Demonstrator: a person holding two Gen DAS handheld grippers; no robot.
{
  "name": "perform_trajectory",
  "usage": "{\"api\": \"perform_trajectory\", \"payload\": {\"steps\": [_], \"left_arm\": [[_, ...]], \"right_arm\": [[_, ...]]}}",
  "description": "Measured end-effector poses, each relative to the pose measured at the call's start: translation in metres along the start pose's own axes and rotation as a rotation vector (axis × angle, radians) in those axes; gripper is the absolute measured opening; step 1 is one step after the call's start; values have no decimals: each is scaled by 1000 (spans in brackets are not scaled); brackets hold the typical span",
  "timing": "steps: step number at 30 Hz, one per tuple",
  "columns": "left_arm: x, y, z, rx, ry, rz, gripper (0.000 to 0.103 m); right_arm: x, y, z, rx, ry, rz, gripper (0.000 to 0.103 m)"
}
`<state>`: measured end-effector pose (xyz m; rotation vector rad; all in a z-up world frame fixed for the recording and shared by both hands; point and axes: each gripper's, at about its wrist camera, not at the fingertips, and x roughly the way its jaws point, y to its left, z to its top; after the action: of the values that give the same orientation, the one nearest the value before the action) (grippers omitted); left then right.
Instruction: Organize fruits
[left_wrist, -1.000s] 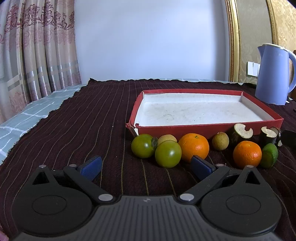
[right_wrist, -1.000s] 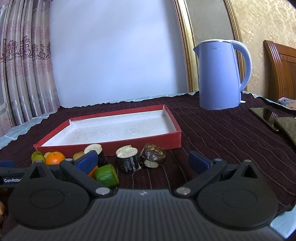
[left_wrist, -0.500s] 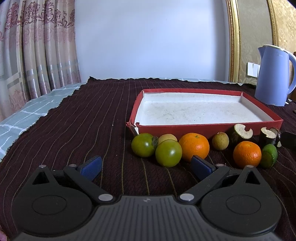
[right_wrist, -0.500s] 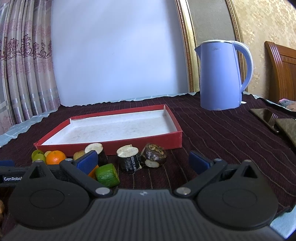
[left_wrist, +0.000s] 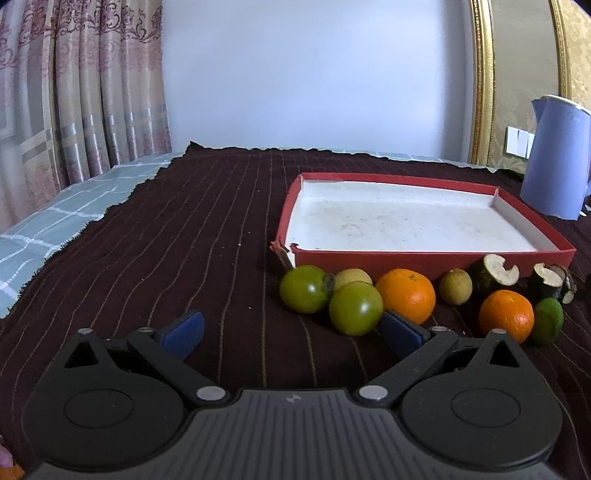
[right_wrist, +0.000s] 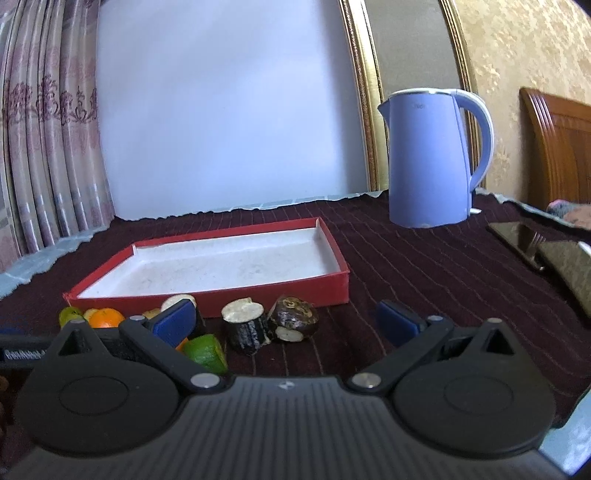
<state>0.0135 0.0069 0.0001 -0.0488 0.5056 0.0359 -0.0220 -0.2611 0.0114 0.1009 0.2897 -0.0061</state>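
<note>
While both grippers stay open, left gripper (left_wrist: 291, 328) panned right.

red tray (right_wrist: 334, 286), cut fruit (right_wrist: 245, 326) — blue kettle (right_wrist: 430, 158)

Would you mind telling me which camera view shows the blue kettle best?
The right wrist view: the blue kettle appears whole, spout to handle. The left wrist view catches only part of it, cut off by the frame edge.

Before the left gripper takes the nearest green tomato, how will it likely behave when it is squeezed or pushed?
The green tomato looks round and glossy, so it may roll on the cloth or slip between the pads. It touches the orange and another tomato, so a push would probably disturb them.
</note>
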Motion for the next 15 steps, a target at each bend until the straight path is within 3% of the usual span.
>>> {"api": "perform_trajectory", "payload": {"steps": [15], "left_arm": [[1,-1,4,44,15,9,103]], "right_arm": [[-5,1,5,-68,28,41,103]]}}
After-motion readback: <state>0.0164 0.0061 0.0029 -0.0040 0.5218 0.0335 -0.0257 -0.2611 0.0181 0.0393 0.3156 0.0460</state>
